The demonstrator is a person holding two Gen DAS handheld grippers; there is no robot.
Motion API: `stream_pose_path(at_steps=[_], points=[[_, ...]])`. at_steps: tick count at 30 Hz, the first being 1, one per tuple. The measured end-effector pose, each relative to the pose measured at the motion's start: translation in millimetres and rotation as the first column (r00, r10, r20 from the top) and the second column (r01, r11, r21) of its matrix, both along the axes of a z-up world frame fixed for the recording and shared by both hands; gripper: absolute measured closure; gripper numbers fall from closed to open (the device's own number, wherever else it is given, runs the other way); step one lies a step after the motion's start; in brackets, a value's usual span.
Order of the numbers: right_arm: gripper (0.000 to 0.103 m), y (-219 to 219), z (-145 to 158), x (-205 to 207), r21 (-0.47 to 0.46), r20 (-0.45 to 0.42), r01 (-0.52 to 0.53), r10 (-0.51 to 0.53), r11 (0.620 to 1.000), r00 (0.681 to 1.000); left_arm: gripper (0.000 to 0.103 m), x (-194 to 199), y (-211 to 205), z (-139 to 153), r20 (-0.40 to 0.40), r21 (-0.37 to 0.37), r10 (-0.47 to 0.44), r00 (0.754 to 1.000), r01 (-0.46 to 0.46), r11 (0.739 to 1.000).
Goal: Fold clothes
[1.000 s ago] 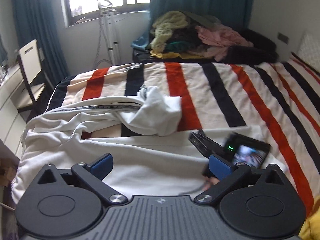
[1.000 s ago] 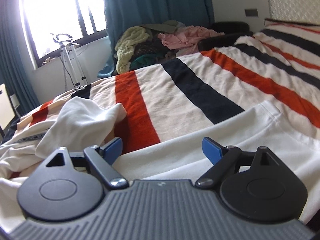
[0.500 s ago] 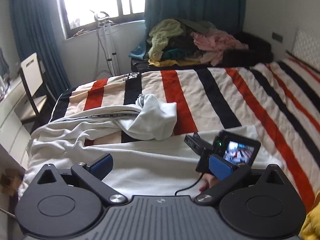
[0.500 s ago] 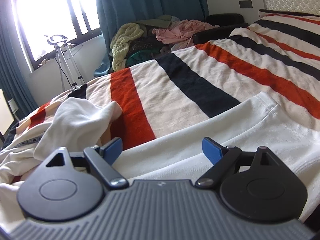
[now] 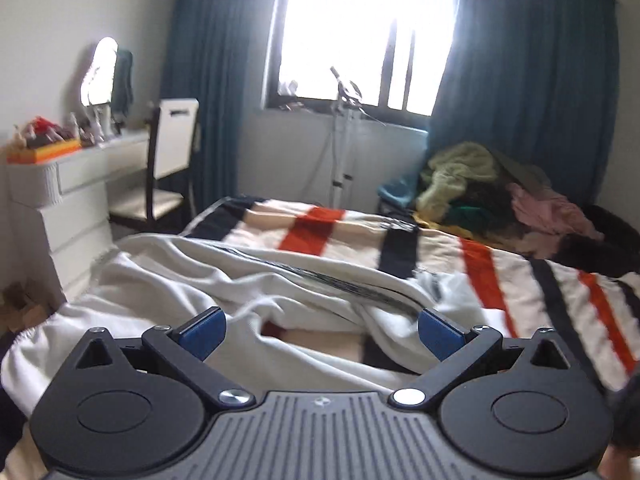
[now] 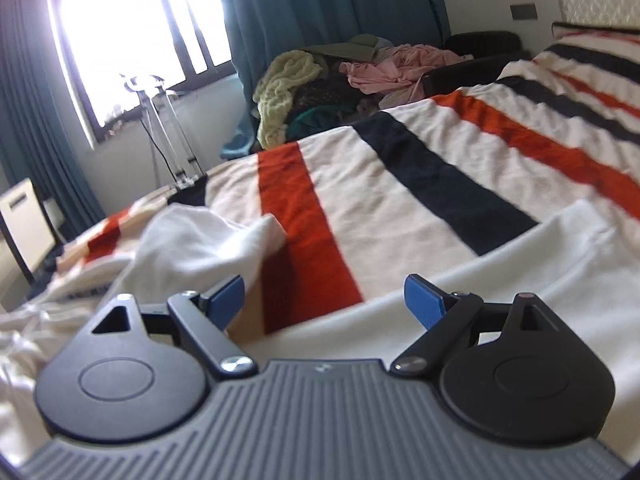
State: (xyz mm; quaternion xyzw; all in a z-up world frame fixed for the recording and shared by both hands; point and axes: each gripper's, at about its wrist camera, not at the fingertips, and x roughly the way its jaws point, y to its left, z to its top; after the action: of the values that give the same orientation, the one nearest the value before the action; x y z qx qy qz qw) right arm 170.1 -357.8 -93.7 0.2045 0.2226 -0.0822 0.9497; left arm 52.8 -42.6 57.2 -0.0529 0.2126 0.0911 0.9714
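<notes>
- Cloth first: a white, crumpled cotton garment (image 5: 256,292) with a thin dark printed band lies spread over the near part of the bed (image 5: 500,276), whose cover is cream with broad red and navy stripes.
- My left fingers (image 5: 320,330) stand wide apart just above the garment's rumpled folds; the blue pads (image 5: 202,330) hold nothing and no cloth sits between them.
- My right fingers (image 6: 324,300) are likewise spread wide, empty, low over the flat white edge of the same garment (image 6: 460,300), with a red stripe of the bed cover showing between them.
- From the right wrist, a bunched white fold (image 6: 192,240) rises to the left of that red stripe.
- Beyond the bed, a heap of mixed clothes (image 5: 500,188) in yellow-green, pink and dark colours rests against the teal curtain (image 5: 520,80).
- A bright window (image 5: 360,32) is straight ahead in the left wrist view, a white metal stand (image 5: 344,148) below it.
- A white dresser (image 5: 76,188) with small items on top and a white-backed chair (image 5: 172,160) stand at the left.
- The left view is blurred.
</notes>
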Motion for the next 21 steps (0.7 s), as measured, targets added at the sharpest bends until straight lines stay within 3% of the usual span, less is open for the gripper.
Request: stream_pose_path(at_steps=[7, 12, 14, 18, 21], points=[[0.015, 29.3, -0.3, 71.8, 0.056, 0.057, -0.163, 0.16, 0.985, 0.985, 0.0, 40.8, 15.6, -80.2, -0.077, -0.007, -0.082, 0.994, 0.082, 0.997], [0.015, 56.3, -3.3, 118.2, 0.087, 0.066, -0.282, 0.277, 0.955, 0.959, 0.0, 61.1, 13.6, -120.4, -0.131, 0.071, -0.069, 0.989, 0.079, 0.994], [0.016, 68.2, -7.8, 128.6, 0.057, 0.035, -0.292, 0.291, 0.955, 0.956, 0.0, 65.7, 10.5, -127.5, -0.122, 0.089, -0.085, 0.989, 0.097, 0.991], [0.061, 82.9, -20.5, 135.0, -0.026, -0.02, -0.281, 0.28, 0.96, 0.96, 0.0, 66.6, 5.5, -134.6, -0.092, 0.12, -0.116, 0.989, 0.126, 0.985], [0.082, 72.1, -17.0, 124.0, -0.024, 0.015, -0.232, 0.232, 0.973, 0.973, 0.0, 65.1, 3.9, -136.5, -0.087, 0.122, -0.128, 0.988, 0.138, 0.983]])
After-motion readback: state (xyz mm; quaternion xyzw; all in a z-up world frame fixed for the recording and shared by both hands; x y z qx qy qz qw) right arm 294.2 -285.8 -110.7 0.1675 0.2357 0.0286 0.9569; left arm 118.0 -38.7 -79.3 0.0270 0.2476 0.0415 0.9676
